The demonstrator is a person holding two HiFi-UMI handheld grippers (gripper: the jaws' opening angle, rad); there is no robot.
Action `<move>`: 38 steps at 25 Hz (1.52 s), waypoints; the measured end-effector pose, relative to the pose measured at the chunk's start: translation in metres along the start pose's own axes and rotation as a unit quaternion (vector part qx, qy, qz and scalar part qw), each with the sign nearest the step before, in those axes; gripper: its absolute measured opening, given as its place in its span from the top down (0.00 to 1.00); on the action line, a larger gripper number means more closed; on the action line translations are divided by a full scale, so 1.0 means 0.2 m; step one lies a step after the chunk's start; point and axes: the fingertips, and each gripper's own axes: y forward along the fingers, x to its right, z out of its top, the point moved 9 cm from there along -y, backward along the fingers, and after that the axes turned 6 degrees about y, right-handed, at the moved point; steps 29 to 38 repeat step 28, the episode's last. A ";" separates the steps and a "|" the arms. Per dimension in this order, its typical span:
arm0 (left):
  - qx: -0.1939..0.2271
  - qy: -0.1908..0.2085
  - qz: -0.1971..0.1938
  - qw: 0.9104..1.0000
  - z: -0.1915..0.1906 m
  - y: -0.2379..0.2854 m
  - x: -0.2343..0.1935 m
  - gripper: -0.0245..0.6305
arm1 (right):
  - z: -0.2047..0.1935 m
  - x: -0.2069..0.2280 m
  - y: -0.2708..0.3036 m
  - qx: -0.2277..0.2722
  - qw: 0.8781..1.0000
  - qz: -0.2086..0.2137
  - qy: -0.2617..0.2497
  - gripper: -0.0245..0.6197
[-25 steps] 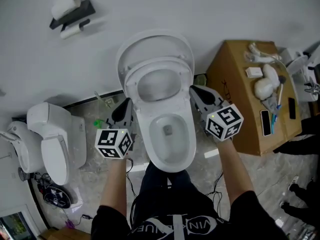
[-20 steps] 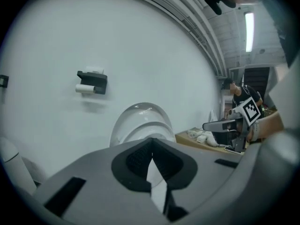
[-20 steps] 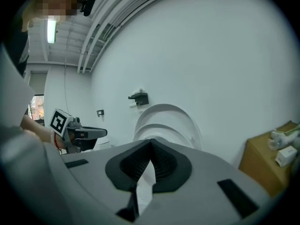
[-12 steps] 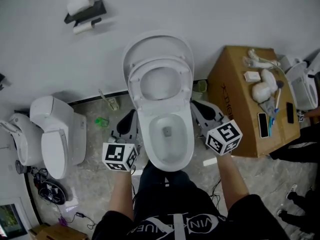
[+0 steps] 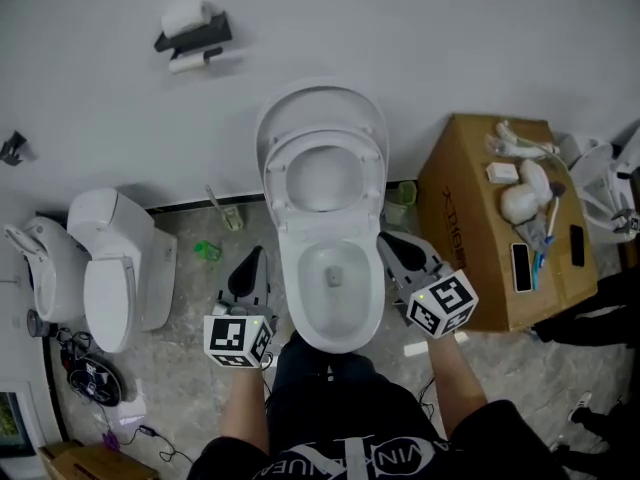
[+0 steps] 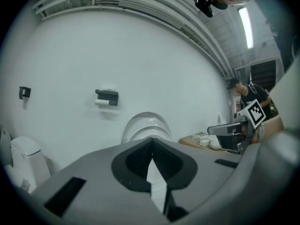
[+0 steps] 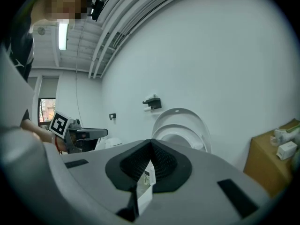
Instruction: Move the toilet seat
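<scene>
Head view: you worked under bright, even, diffuse light. The white wall read close to overexposed, with no hard glare. Only a faint, soft shadow sat under the paper holder. Focus was sharp, and lines bent slightly towards the frame edges.

Gripper views: you got strong fisheye curvature and a black vignette in every corner. The ceiling tube lamp burned out to white. The left gripper and right gripper were soft, dull grey nearest the lens.
</scene>
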 end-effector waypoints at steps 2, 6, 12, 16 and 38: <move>0.007 0.000 0.013 1.000 0.00 -0.04 0.02 0.96 | 0.00 -0.02 -0.01 0.003 1.000 0.008 -0.004 0.95; 0.008 -0.004 0.023 1.000 -0.03 -0.10 0.04 0.96 | 0.01 -0.05 -0.03 0.008 1.000 0.015 -0.006 0.95; 0.017 -0.008 0.034 0.999 -0.01 -0.15 0.07 0.96 | 0.04 -0.06 -0.08 0.017 0.999 0.005 -0.029 0.95; 0.033 -0.008 0.042 0.999 0.01 -0.17 0.07 0.96 | 0.06 -0.06 -0.08 0.031 0.999 -0.005 -0.028 0.95; 0.045 0.000 0.034 0.998 0.05 -0.12 0.11 0.96 | 0.05 -0.03 -0.08 0.044 0.999 -0.005 0.002 0.95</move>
